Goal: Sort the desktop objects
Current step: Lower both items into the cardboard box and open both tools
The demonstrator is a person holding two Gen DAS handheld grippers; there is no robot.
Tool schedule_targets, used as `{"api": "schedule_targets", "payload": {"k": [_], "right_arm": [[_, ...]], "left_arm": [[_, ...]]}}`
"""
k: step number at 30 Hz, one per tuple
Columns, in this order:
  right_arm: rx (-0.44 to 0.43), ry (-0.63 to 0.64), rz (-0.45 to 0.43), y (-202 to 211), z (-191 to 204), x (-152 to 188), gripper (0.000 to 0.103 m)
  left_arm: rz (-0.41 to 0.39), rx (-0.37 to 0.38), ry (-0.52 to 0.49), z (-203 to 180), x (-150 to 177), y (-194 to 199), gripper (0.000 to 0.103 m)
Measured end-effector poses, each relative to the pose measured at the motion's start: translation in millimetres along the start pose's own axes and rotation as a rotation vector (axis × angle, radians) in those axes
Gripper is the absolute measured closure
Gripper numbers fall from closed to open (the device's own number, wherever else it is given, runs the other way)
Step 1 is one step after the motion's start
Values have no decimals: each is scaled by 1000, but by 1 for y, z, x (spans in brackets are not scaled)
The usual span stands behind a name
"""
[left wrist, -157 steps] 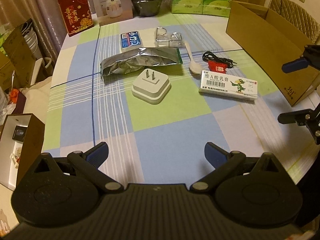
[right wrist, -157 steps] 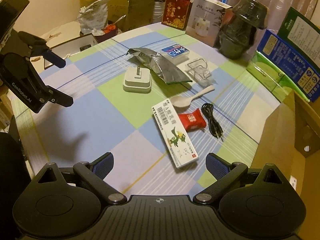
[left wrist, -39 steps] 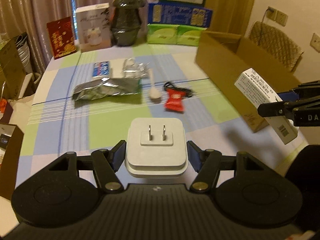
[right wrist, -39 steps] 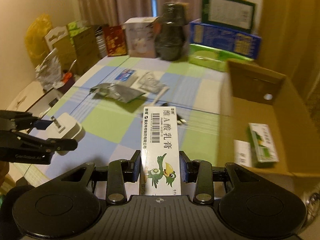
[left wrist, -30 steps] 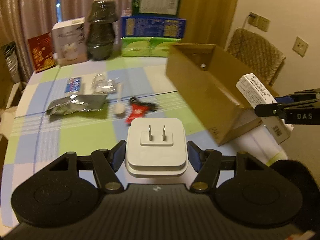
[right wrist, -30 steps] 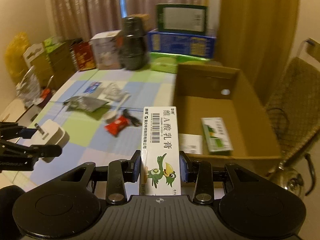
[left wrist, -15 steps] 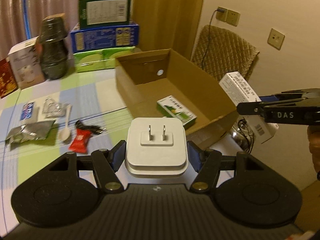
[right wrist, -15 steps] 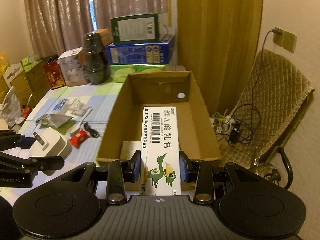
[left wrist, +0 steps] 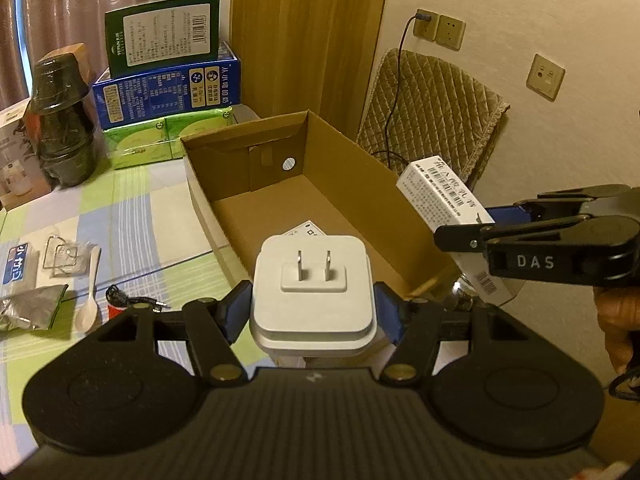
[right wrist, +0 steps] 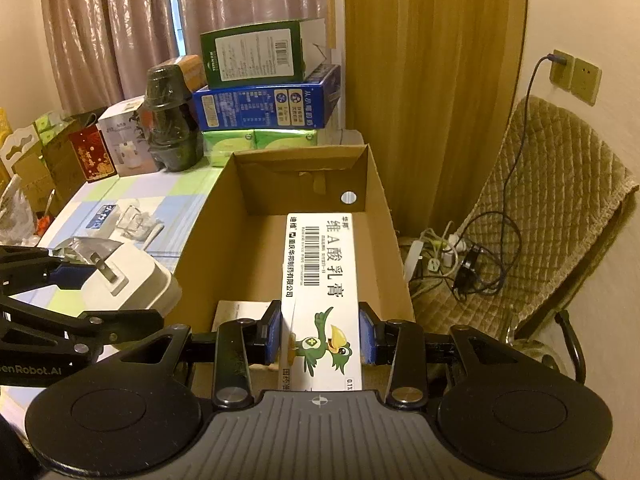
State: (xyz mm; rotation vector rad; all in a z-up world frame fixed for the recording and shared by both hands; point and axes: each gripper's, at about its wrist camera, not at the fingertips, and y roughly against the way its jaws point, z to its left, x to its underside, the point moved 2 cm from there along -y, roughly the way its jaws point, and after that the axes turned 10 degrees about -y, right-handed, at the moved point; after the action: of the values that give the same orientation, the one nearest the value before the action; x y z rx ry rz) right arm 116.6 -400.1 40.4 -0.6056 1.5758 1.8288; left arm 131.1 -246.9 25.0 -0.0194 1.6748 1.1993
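Note:
My left gripper (left wrist: 312, 308) is shut on a white plug adapter (left wrist: 312, 280), prongs facing up, held over the near end of the open cardboard box (left wrist: 360, 184). My right gripper (right wrist: 320, 336) is shut on a long white ointment box (right wrist: 322, 280) with a green bird print, pointing into the same cardboard box (right wrist: 216, 224). In the left wrist view the ointment box (left wrist: 440, 192) hangs at the box's right rim. In the right wrist view the adapter (right wrist: 132, 276) hangs at its left wall. Flat packs lie on the box floor (left wrist: 308, 230).
On the checked tablecloth (left wrist: 132, 216) at the left lie a white spoon (left wrist: 90, 304), a black cable (left wrist: 132, 300), a foil pouch (left wrist: 28, 304) and a clear clip (left wrist: 66, 256). Stacked cartons (right wrist: 264, 100) and a dark jar (right wrist: 170, 120) stand behind the box. A padded chair (right wrist: 552, 208) stands at the right.
Both grippers swung right from over the table to the cardboard box, each carrying its item. The box now fills the middle of both views.

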Motion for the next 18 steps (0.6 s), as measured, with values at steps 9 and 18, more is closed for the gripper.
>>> {"api": "schedule_targets", "payload": {"k": [9,18], "right_arm": [[-5,13,19,-20,-2,-10,67],[-3,20,29,-37,-5,-18,67]], "left_arm": [[16,0,11,6,-10,-22,43],[22,10,21,10,-17,-39,43]]}}
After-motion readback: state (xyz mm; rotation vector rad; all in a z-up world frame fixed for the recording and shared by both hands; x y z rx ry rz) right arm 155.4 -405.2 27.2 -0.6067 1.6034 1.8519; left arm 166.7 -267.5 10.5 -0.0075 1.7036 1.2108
